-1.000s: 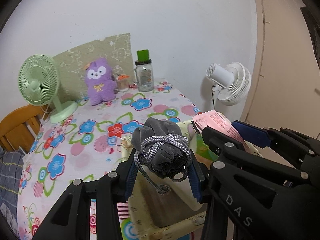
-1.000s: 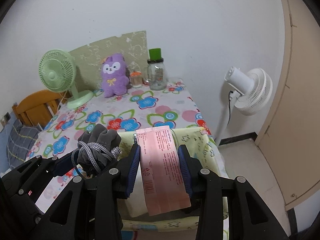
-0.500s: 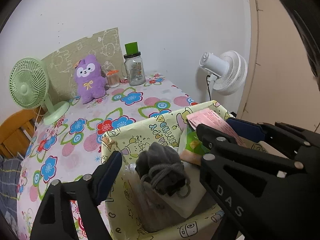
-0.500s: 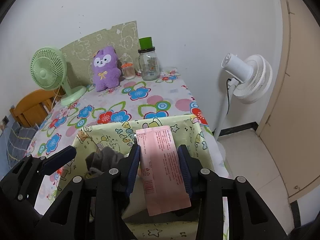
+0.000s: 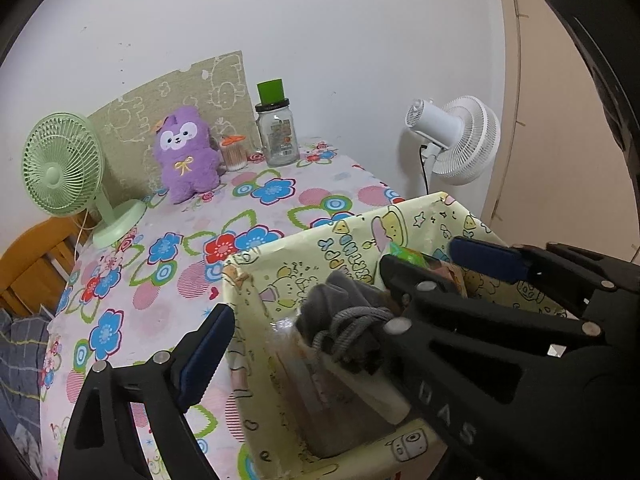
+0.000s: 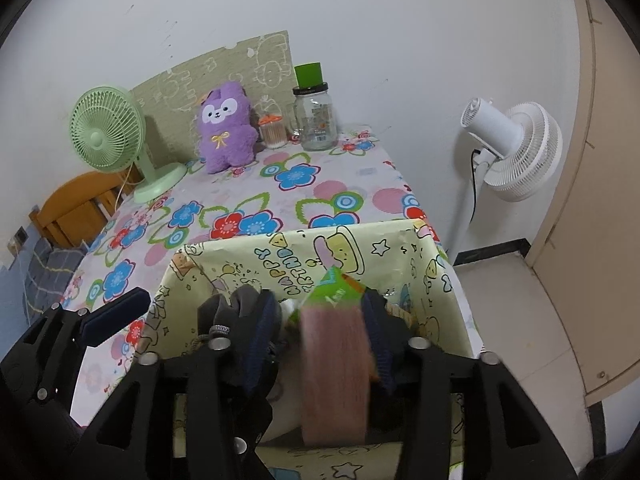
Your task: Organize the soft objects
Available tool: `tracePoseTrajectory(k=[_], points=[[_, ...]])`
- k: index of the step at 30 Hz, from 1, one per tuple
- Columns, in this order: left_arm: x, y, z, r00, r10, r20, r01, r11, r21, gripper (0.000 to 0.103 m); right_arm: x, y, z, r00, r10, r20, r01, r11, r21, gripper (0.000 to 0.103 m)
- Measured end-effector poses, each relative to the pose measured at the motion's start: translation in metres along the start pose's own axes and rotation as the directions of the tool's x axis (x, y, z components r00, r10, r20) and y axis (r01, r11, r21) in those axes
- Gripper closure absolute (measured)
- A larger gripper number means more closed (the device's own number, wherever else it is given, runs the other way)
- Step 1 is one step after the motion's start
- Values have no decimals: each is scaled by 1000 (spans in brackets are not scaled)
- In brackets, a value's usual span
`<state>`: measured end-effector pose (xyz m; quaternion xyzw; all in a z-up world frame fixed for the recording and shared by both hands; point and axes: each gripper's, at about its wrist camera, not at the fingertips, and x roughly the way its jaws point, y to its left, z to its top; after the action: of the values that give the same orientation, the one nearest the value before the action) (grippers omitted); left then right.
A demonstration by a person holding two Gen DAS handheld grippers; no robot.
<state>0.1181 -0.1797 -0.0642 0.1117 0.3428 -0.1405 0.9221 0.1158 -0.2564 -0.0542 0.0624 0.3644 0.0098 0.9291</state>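
Risks:
- The pink packet (image 6: 334, 372) is blurred and apparently dropping between the jaws of the right claw (image 6: 320, 344), which have just been opening and no longer press it. It could land on edge against the green pack (image 6: 332, 290) and stand proud of the box rim.
- The grey drawstring pouch (image 5: 344, 320) sits high on the contents. The left claw (image 5: 304, 308), whose jaws have just been opening and stand wide apart with nothing gripped, could snag the cord on withdrawal.

Containers:
- Yellow cartoon-print box (image 5: 404, 216), at the near right corner of the desk (image 5: 256, 208). It holds the pouch on the left side, the packet and green pack on the right, and pale items beneath, unclear.
- Glass jar (image 5: 277, 136), far edge, contents unclear.
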Motion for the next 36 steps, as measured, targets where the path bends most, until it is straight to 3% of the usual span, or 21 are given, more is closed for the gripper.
tracePoseTrajectory(k=[1, 6, 11, 21, 25, 36], points=[[-1, 2, 0, 1000, -1, 2, 1, 1000, -2, 9, -2, 2, 0, 1000, -4, 8, 4, 1000, 0, 38], [-10, 11, -2, 1000, 1, 17, -1, 1000, -6, 7, -10, 13, 2, 999, -26, 29, 26, 1000, -12, 36], [-21, 26, -5, 1000, 5, 29, -4, 1000, -20, 6, -20, 30, 2, 998, -39, 48, 40, 999, -24, 27], [-49, 62, -16, 997, 46, 64, -41, 996, -77, 0, -41, 63, -1, 995, -57, 84, 61, 997, -46, 26], [-63, 78, -22, 995, 64, 80, -55, 993, -105, 0, -50, 77, -2, 993, -54, 100, 59, 997, -49, 16], [-100, 119, -43, 985, 127, 116, -104, 977, -185, 0, -84, 108, -9, 986, -49, 159, 60, 996, -61, 12]])
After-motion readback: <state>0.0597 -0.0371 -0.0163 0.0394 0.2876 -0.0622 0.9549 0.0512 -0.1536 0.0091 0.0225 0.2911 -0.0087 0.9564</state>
